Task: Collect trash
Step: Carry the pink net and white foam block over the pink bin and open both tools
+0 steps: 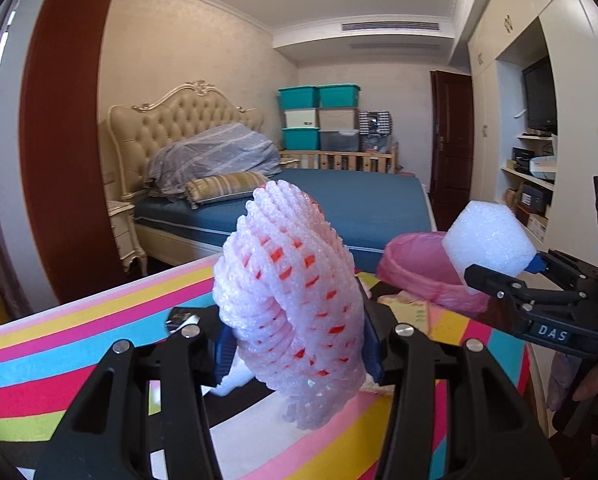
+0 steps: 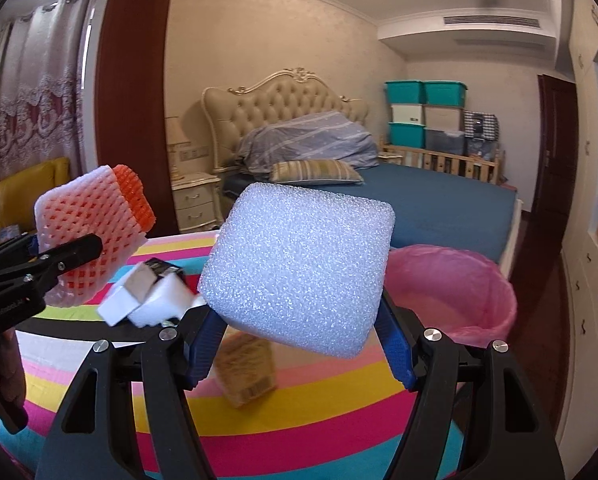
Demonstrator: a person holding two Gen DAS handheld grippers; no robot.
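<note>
Two handheld grippers hover above a table covered in a bright striped cloth [image 2: 319, 408], in a bedroom. The left gripper [image 1: 295, 344] has its blue-padded fingers clamped on a pinkish-white foam fruit net [image 1: 295, 300] with orange showing through its mesh. The net fills the middle of the left wrist view and hides much of the table behind it. The right gripper [image 2: 299, 332] is clamped on a white foam block [image 2: 299, 268], which likewise blocks the centre of its own view.

Just beyond the block stands a bin lined with a pink bag [image 2: 459, 288], its far side cut off by the table edge. On the cloth lie more white foam scraps [image 2: 147, 304] and a yellowish wrapper [image 2: 247, 368], partly hidden and blurred. Behind are a bed [image 2: 439, 208], stacked storage boxes [image 2: 427, 116], and a dark door [image 2: 555, 152].
</note>
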